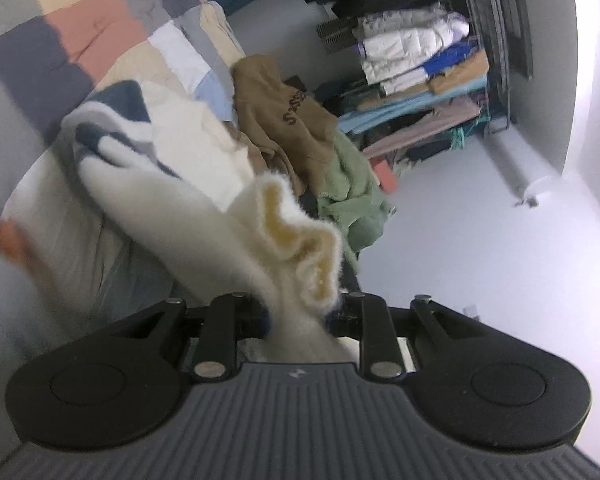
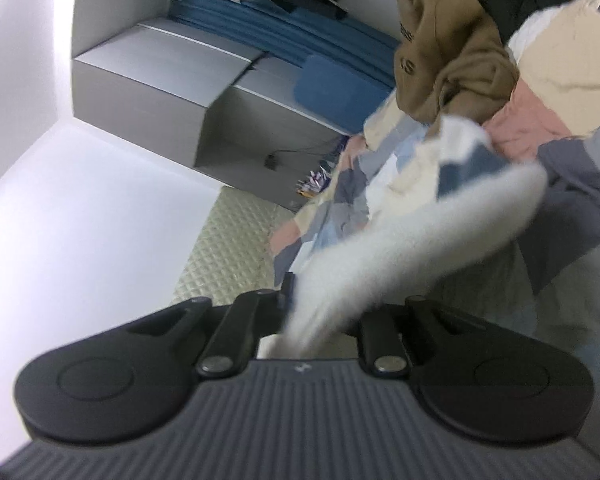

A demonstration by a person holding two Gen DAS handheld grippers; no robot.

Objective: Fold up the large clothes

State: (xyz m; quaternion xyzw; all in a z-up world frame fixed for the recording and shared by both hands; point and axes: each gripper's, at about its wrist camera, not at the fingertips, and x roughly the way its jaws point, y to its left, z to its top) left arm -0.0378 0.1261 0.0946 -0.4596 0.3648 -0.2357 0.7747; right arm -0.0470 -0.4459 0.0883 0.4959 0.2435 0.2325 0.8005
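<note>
Both grippers — left [image 1: 300, 312], right [image 2: 319, 312] — clamped the fleece [image 1: 188, 168]; the bunched hem ahead could slip free.

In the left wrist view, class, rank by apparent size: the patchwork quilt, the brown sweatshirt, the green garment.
1. patchwork quilt, clearly largest.
2. brown sweatshirt and green garment look alike; both are crumpled and partly hidden, so I won't rank them.

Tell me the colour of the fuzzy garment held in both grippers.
Cream white fuzzy garment with navy and grey stripes, clearest in the left wrist view.
</note>
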